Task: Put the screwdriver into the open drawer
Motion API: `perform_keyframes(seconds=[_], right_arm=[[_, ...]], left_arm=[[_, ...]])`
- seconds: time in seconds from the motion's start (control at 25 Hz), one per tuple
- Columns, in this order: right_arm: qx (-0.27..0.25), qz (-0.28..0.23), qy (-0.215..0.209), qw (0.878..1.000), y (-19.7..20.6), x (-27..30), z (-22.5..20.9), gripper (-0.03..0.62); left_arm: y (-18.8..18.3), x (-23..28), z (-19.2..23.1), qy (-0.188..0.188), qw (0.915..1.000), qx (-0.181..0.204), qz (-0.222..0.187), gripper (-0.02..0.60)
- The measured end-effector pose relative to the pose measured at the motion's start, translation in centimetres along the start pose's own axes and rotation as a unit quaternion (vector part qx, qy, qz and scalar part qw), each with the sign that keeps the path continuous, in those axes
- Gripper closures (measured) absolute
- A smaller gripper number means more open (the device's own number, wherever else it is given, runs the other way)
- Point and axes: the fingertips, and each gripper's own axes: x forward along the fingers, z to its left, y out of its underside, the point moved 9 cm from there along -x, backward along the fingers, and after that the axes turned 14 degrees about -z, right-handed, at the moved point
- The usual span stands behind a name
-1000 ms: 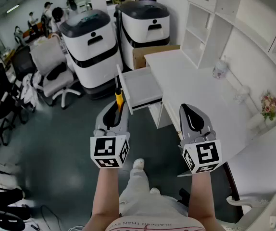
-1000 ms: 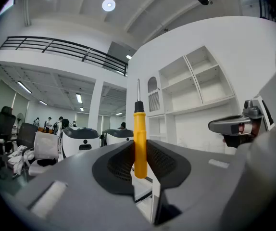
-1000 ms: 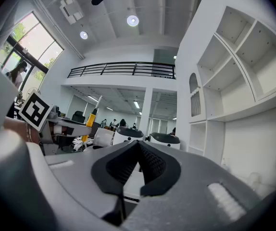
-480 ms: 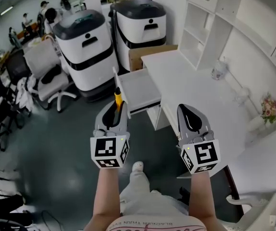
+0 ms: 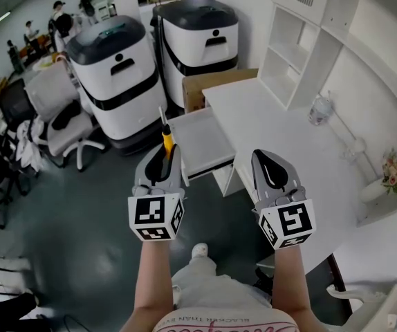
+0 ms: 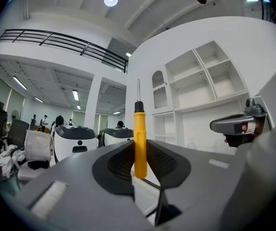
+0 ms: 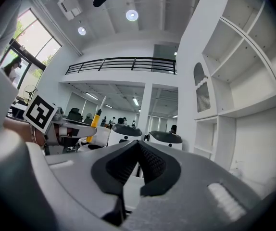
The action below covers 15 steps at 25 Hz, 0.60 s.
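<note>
My left gripper (image 5: 161, 159) is shut on a screwdriver (image 5: 166, 137) with a yellow handle, which stands upright between the pads with its thin metal shaft pointing up. The left gripper view shows that yellow handle (image 6: 140, 138) clamped in the jaws. The open white drawer (image 5: 200, 141) juts out of the white desk (image 5: 281, 133) just ahead and to the right of the screwdriver. My right gripper (image 5: 270, 166) hovers over the desk's front edge; its jaws meet with nothing between them (image 7: 139, 146).
Two large white and black machines (image 5: 112, 75) stand behind the drawer, with a cardboard box (image 5: 200, 85) beside the desk. White shelving (image 5: 302, 40) rises at the desk's back. Office chairs (image 5: 60, 116) stand on the dark floor to the left.
Both grippers and the view have shifted forward together; the desk and open drawer sit a little nearer. The grip on the screwdriver is unchanged.
</note>
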Motion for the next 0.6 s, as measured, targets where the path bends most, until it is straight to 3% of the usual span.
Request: perform_keyframes(seconds=[0.6], right_arm=[[-0.006, 0.008, 0.043, 0.999, 1.9, 7.6, -0.4, 0.594]], left_arm=[[1.5, 6.7, 6.8, 0.02, 0.9997, -0.015, -0.008, 0.486]])
